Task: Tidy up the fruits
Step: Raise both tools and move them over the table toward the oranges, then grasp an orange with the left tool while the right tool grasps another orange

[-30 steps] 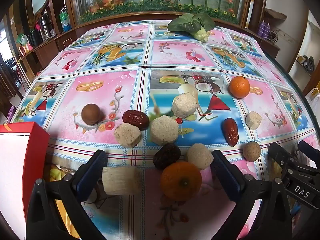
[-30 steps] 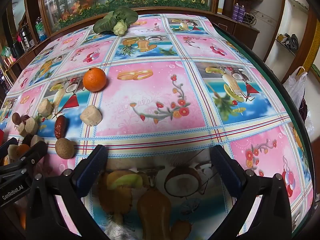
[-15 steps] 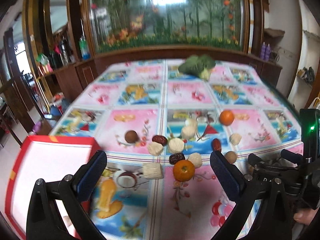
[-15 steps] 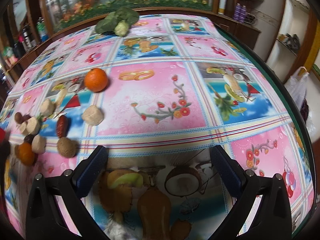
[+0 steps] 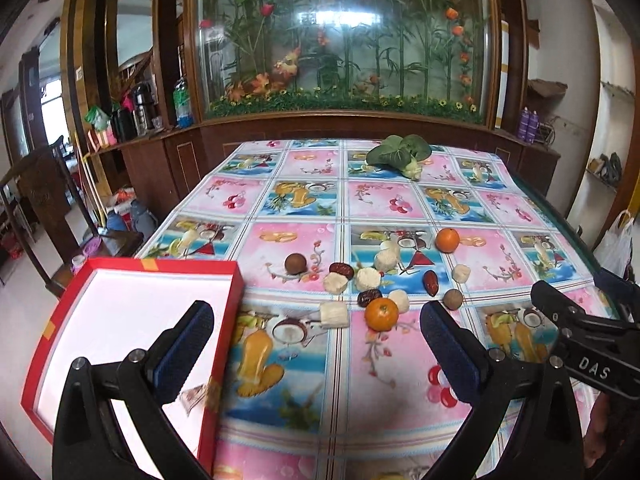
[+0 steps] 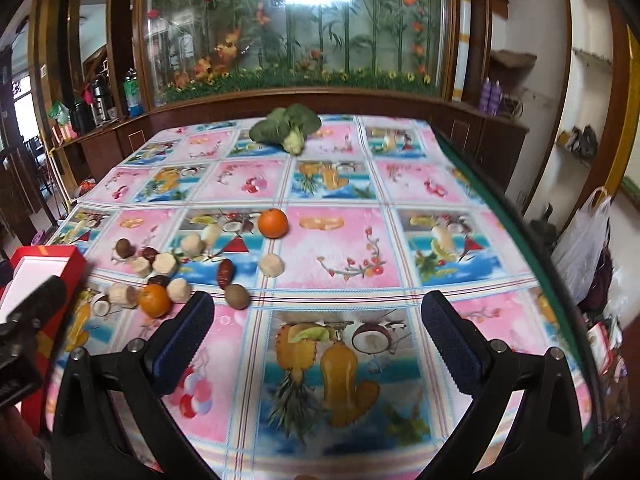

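Note:
A cluster of fruit lies mid-table: a near orange (image 5: 381,313) (image 6: 154,300), a far orange (image 5: 447,239) (image 6: 272,222), red dates (image 5: 430,282), brown round fruits (image 5: 295,263) and several pale sugarcane chunks (image 5: 333,314). A red box with a white inside (image 5: 120,320) (image 6: 36,268) sits at the near left. My left gripper (image 5: 316,344) is open and empty, raised well back from the fruit. My right gripper (image 6: 318,338) is open and empty above the printed cloth, right of the fruit; it also shows in the left wrist view (image 5: 580,332).
A leafy green vegetable (image 5: 398,154) (image 6: 286,128) lies at the table's far end. A wooden cabinet with a glass flower panel (image 5: 344,40) stands behind. The table's right edge (image 6: 520,232) drops off beside a white plastic bag (image 6: 584,236).
Both grippers have pulled back and risen from the table, so the fruit looks smaller and farther. The red box has come fully into the left wrist view. Both stay open.

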`<act>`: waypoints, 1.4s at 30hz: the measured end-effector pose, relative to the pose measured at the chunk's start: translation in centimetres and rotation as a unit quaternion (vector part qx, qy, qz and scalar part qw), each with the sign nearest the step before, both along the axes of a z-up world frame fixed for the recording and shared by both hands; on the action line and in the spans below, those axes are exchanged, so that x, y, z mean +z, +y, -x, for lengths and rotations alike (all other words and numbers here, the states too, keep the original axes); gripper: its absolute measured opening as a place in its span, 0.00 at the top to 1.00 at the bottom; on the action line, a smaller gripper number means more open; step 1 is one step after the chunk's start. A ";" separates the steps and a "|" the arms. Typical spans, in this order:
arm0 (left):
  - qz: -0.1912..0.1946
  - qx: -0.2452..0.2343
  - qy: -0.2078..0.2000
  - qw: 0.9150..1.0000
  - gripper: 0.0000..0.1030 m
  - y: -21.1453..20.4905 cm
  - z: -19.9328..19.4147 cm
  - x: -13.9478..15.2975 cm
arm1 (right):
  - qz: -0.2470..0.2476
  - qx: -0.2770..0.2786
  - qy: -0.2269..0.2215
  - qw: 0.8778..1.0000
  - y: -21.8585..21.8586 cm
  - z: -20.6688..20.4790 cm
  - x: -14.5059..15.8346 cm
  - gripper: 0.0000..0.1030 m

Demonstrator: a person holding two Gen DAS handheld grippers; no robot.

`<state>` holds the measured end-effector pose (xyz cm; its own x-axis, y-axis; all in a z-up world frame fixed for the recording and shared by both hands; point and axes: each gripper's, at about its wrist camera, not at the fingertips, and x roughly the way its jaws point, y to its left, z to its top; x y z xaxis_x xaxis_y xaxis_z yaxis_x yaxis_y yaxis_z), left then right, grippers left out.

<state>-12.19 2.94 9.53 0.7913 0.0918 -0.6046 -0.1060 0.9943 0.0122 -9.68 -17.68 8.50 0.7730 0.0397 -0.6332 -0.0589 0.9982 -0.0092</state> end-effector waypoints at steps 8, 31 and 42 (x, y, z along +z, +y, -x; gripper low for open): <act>0.001 0.009 -0.006 1.000 0.01 0.9 1.8 0.1 | 0.031 0.023 -0.020 0.999 2.0 2.6 1.4 0.00; 0.011 -0.163 0.085 0.983 0.01 -2.7 9.6 -5.5 | 0.062 0.076 0.014 0.995 -2.2 4.9 -4.6 0.00; 0.007 -0.159 0.089 0.983 0.01 -2.7 9.6 -5.9 | 0.052 0.078 0.021 0.995 -2.1 4.6 -4.7 0.00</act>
